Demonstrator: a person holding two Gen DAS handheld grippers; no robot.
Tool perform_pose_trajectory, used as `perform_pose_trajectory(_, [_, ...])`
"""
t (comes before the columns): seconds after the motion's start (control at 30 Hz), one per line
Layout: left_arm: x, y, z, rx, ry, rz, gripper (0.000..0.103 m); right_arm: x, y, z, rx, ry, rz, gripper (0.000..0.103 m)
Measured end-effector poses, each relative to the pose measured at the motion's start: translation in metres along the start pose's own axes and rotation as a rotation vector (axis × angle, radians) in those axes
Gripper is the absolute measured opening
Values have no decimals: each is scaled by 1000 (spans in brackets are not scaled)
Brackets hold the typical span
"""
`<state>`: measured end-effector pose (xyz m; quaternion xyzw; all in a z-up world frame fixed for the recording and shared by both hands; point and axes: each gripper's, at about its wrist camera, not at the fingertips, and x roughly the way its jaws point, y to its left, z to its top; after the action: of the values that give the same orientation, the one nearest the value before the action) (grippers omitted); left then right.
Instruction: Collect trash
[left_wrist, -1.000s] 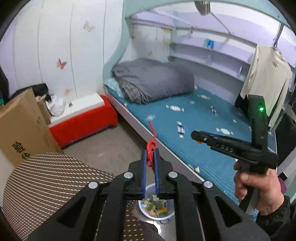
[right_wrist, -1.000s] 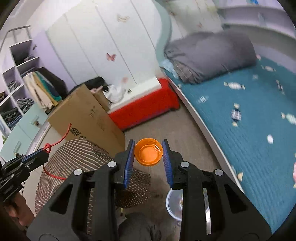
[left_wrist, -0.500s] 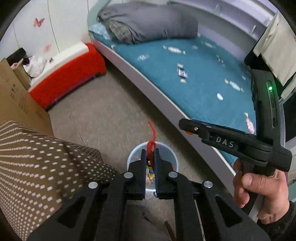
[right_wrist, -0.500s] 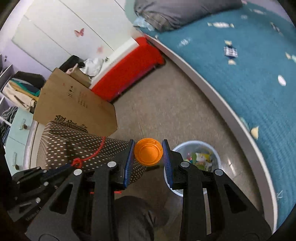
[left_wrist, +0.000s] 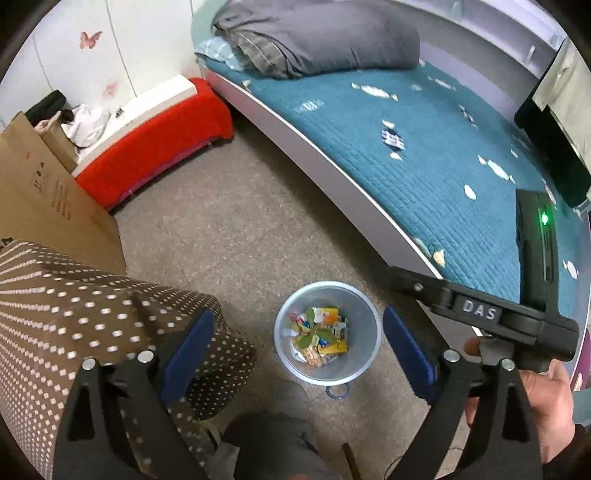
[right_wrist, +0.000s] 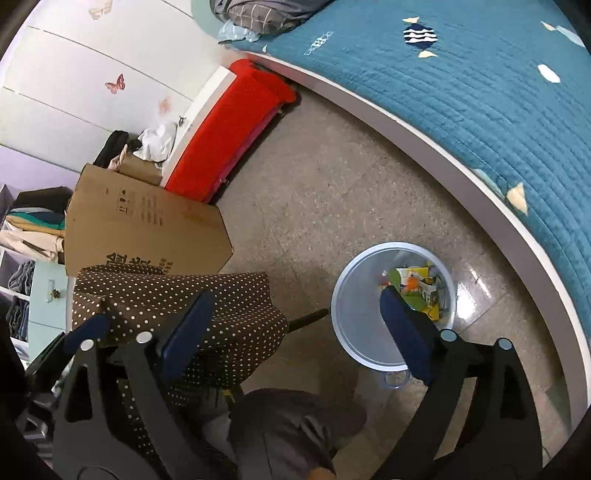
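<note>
Small round pale-grey plastic wastebasket (left_wrist: 328, 332) is standing on the speckled grey floor (left_wrist: 236, 229), just beside the white edge of the teal-quilted bed (left_wrist: 443, 155) and near the brown white-dotted fabric stool (left_wrist: 92, 314). It is holding a heap of mixed trash (left_wrist: 319, 336): coloured wrappers, paper bits, a green leaf on top. A small clear ring (left_wrist: 337, 392) is lying on the floor, touching or nearly touching the bin's base.

Left gripper (left_wrist: 295, 350) is hovering above the bin mouth, pointing steeply down, jaws having just been opening and now spread wide, nothing between the blue pads (left_wrist: 184, 347). Right gripper (right_wrist: 295, 325) is doing the same: jaws just opened, released, nothing between them, one pad overlapping the bin rim in the right wrist view. From the left wrist view its black body marked DAS and the hand (left_wrist: 532, 406) holding it are sitting just to the side of the bin. An orange bit among the trash may be a dropped piece, cannot tell for sure.

Step in hand looks like the drop-off. To do it well: be keeping both jaws fully spread over the bin's middle, not the rim, until nothing is clinging to the pads; be lifting straight up so neither gripper is knocking the light bin or bumping the other.
</note>
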<state>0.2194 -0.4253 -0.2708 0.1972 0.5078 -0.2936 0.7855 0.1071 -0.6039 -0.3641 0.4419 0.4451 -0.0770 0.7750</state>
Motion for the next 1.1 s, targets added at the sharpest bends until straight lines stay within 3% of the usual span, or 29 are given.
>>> perform_pose_trajectory(0.2, [-44, 12, -13, -34, -76, 12, 93, -31, 19, -13, -46, -47, -48, 97])
perform_pose_trajectory(0.3, [-79, 17, -27, -47, -152, 33, 93, -46, 34, -21, -79, -71, -61, 97])
perform_pose_trajectory(0.67, [-203, 31, -96, -96, -413, 109, 96, -134, 144, -75, -314, -214, -73, 97])
perform_pose_trajectory(0.87, [-273, 43, -152, -135, -615, 256, 98, -192, 212, -127, -485, -339, -76, 97])
perform_pose_trajectory(1.1, [-329, 65, -205, -271, -695, 367, 99, -233, 275, -206, -684, -471, -61, 97])
